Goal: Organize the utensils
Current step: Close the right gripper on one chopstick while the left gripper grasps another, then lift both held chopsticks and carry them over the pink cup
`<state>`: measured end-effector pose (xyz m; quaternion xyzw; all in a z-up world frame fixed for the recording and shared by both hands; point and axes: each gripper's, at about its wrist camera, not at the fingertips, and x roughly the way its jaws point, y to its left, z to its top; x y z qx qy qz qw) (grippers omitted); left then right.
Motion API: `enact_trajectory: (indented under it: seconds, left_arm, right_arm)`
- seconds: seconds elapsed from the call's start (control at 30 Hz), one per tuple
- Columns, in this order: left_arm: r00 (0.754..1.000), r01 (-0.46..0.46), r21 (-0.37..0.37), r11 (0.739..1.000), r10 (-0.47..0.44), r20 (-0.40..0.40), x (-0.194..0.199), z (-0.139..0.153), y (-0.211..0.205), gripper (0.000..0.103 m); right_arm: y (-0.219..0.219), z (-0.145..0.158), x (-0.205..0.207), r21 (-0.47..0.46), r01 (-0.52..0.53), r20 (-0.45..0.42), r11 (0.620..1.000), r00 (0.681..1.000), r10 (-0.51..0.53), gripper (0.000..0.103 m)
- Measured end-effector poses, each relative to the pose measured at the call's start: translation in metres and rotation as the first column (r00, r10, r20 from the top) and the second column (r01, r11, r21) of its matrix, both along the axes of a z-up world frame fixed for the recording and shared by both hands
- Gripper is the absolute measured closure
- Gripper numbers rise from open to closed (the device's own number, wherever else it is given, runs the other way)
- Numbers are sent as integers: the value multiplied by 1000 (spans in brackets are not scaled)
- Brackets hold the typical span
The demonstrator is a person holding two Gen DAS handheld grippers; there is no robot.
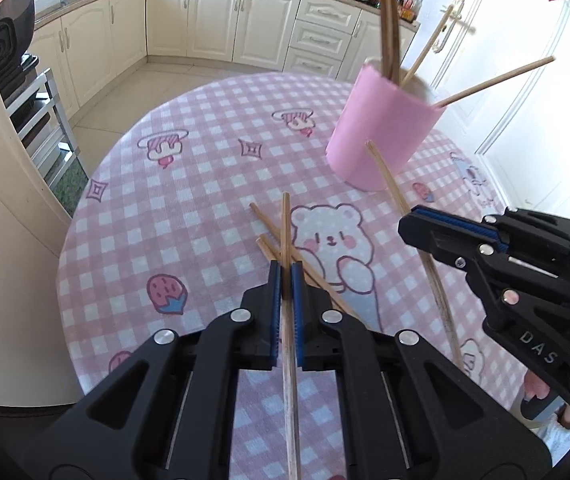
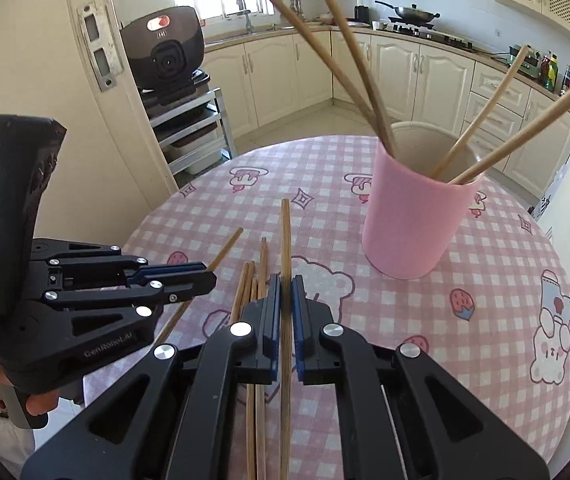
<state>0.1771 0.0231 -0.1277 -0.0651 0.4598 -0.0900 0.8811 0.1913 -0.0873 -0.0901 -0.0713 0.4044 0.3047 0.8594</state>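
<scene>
L wrist cam: sits just behind left tool (image 1: 285, 276), looks fwd and steeply down along its fingers, close over the tabletop (image 1: 205, 184); kitchen cabinets far. R wrist cam: same setup behind right tool (image 2: 285, 288), also angled down, close. Shared: checked tabletop, pink cup (image 1: 381, 132) (image 2: 417, 216), loose chopsticks (image 1: 269, 236) (image 2: 255, 276). Each view catches the other tool side-on: right at near right, left at near left.

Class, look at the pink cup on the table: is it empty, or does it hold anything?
Not empty. The pink cup stands upright on the checked tablecloth with four wooden chopsticks leaning out of its open top.
</scene>
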Motion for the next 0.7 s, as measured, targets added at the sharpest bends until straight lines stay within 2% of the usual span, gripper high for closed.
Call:
enact_trajectory:
  seconds: [0.2, 0.37, 0.5, 0.7]
  left_arm:
    - [995, 17, -26, 1000, -14, 103, -21, 43, -4, 97]
    - [979, 38, -36, 999, -30, 203, -43, 81, -9, 97]
    - [965, 52, -48, 997, -38, 261, -55, 101, -13, 97]
    - [952, 78, -58, 995, -57, 302, -65, 118, -16, 97]
  right_arm:
    - [-17, 29, -16, 72, 14, 54, 997, 998, -18, 99]
    - [-27, 59, -30, 132, 16, 124, 991, 992, -33, 99]
    - [-34, 78, -41, 168, 10, 176, 986, 984, -40, 99]
    - [-43, 97, -49, 194, 19, 239, 981, 969, -65, 99]
